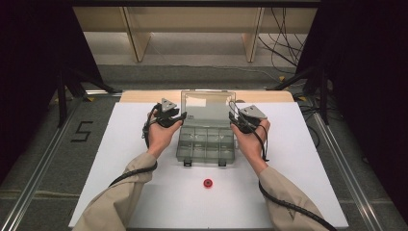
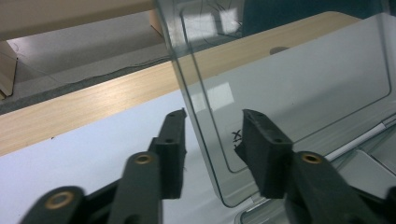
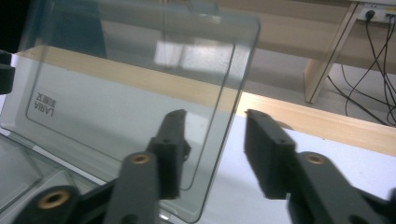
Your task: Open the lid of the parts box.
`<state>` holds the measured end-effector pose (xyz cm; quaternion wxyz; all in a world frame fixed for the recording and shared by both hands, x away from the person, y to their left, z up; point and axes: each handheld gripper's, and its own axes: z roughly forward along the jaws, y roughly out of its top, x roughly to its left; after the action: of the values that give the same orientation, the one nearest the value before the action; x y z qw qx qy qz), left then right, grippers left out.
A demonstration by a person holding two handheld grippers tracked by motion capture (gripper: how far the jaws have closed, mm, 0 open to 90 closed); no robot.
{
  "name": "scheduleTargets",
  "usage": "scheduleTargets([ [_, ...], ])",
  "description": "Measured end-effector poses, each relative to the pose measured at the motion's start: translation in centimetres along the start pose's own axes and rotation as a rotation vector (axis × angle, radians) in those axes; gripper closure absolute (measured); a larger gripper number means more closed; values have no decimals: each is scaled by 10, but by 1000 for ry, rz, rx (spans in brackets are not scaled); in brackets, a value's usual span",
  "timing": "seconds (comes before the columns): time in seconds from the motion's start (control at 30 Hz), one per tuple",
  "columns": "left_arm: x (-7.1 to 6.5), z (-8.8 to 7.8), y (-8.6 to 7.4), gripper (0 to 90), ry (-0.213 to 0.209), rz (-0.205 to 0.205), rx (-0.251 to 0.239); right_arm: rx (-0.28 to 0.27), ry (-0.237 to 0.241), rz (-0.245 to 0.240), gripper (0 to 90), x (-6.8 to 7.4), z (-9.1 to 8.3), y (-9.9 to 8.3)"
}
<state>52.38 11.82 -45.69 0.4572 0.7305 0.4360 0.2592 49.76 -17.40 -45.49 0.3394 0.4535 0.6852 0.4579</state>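
**Both tongs loose at the raised lid**

We hold our left gripper (image 2: 212, 140) with its jaws part open, one on each side of the lid's (image 2: 289, 84) left edge. A gap shows on both sides of the clear pane, so the pads do not press on it. Our right gripper (image 3: 212, 140) stands the same way at the lid's right edge: jaws part open, the pane between them, nothing clamped.

From the high view, our left gripper (image 1: 169, 115) and right gripper (image 1: 243, 118) flank the lid (image 1: 208, 107), which stands nearly upright at the back of the box (image 1: 206, 144). The box is clear grey plastic, split into small compartments, with two dark latches on its near side. It sits in the middle of the white board (image 1: 120, 144).

A small red ring (image 1: 208, 183) lies on the board, nearer to us than the box and apart from it. A wooden strip (image 1: 139, 96) runs behind the board.
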Motion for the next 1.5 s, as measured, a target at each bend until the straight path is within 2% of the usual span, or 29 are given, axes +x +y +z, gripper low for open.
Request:
scheduleTargets([
  [0.03, 0, 0, 0, 560, 1, -4, -1, -11, 5, -10, 524, -1, 1, 0],
  [0.17, 1, -2, 2, 417, 2, -26, -12, 6, 20, -7, 324, -3, 3, 0],
  [0.27, 1, -4, 5, 297, -13, -41, -15, 25, 42, -7, 228, -6, 3, 0],
  [0.33, 0, -6, 6, 218, -14, -40, -7, 34, 63, -7, 191, -7, 2, -1],
  [0.37, -1, -7, 7, 180, -15, -30, -6, 40, 84, 9, 171, -8, 2, -2],
  [0.43, -3, -10, 8, 152, -26, -18, -3, 50, 92, -11, 156, -10, 0, -3],
  [0.57, -8, -18, 10, 89, -44, 0, -3, 61, 113, -21, 152, -10, -7, -3],
  [0.6, -9, -20, 11, 80, -46, -3, -3, 52, 123, -20, 151, -10, -9, -3],
  [0.83, -17, -42, 8, 32, -64, 43, -4, 40, 160, -18, 120, -10, -25, -3],
  [0.9, -20, -49, 6, 27, -76, 49, 0, 29, 163, -29, 105, -10, -30, -3],
  [1.0, -26, -56, 2, 17, -94, 64, 3, 25, 191, -35, 73, -9, -38, -4],
  [1.03, -28, -59, 1, 12, -103, 71, 2, 36, 198, -40, 64, -9, -41, -4],
  [1.17, -35, -69, -1, 5, -132, 73, -4, 33, 219, -55, 2, -7, -52, -5],
  [1.23, -38, -73, -2, 0, -144, 86, -4, 37, 215, -66, 2, -8, -57, -6],
  [1.27, -39, -75, -3, 0, -152, 79, -7, 45, 220, -57, 1, -8, -60, -6],
  [1.37, -42, -81, -6, 0, -168, 78, -9, 27, 218, -70, 1, -9, -66, -7],
  [1.4, -42, -84, -7, 0, -170, 79, -9, 33, 235, -52, 1, -8, -67, -8],
  [1.5, -45, -90, -10, 0, -183, 77, -9, 30, 241, -59, 1, -7, -75, -9],
])
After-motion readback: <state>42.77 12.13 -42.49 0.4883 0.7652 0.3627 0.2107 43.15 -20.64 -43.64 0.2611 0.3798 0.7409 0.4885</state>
